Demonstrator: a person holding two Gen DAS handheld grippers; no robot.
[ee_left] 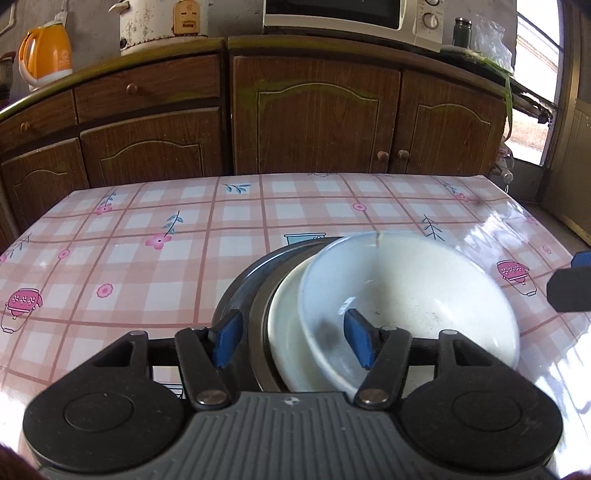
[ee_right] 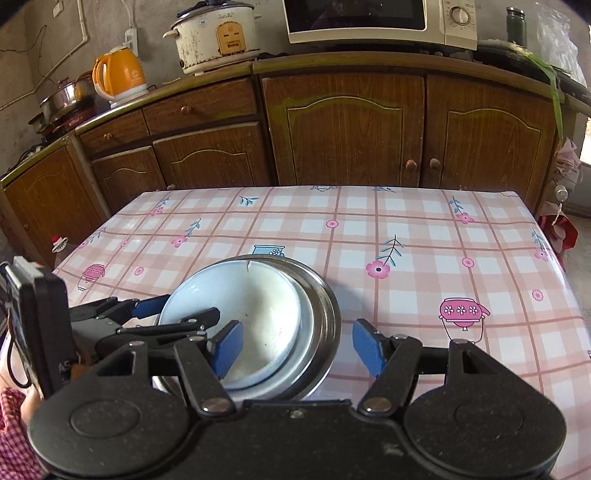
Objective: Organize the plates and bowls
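A white bowl with a chipped far rim sits nested in a white plate, which lies in a steel dish on the pink checked table. My left gripper is open, its jaws either side of the stack's left rims: one finger outside the steel dish, one inside the bowl. It shows in the right wrist view at the bowl's left edge. My right gripper is open above the stack's near right edge, holding nothing.
Brown cabinets stand behind the table, with an orange kettle, a rice cooker and a microwave on top. The table's right edge drops to the floor.
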